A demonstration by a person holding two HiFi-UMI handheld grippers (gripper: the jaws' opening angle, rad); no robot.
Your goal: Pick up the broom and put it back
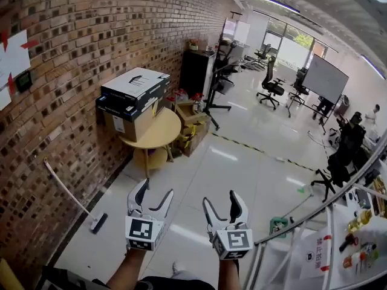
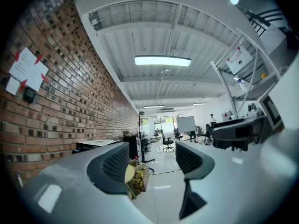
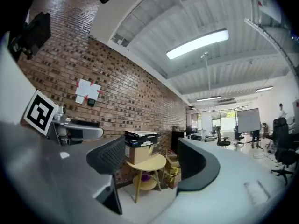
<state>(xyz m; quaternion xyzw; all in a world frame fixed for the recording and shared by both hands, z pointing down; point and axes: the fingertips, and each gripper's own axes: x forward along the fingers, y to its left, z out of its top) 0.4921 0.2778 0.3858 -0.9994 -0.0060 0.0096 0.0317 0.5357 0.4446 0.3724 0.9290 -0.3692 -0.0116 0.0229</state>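
Both forearms reach forward from the lower edge of the head view, side by side, and each one carries its gripper about level, pointing away from the person over the glossy white floor (image 1: 242,162). The left gripper (image 1: 154,193) has its two grey jaws moderately apart and there is nothing between them; its own view shows only the far room in the gap. The right gripper (image 1: 222,201) has its jaws spread wide, also with nothing between them. The hands themselves are hidden behind the marker cubes, so the grasp of the fingers cannot be seen. The broom with the long white handle (image 1: 68,190) leans against the red brick wall (image 1: 78,53) at the left, with its dark head on the floor near the foot of the wall, well apart from the left gripper. The broom head is small and its shape is hard to make out. Further along the wall stands a round light wooden table (image 1: 158,136) with stacked boxes on it.
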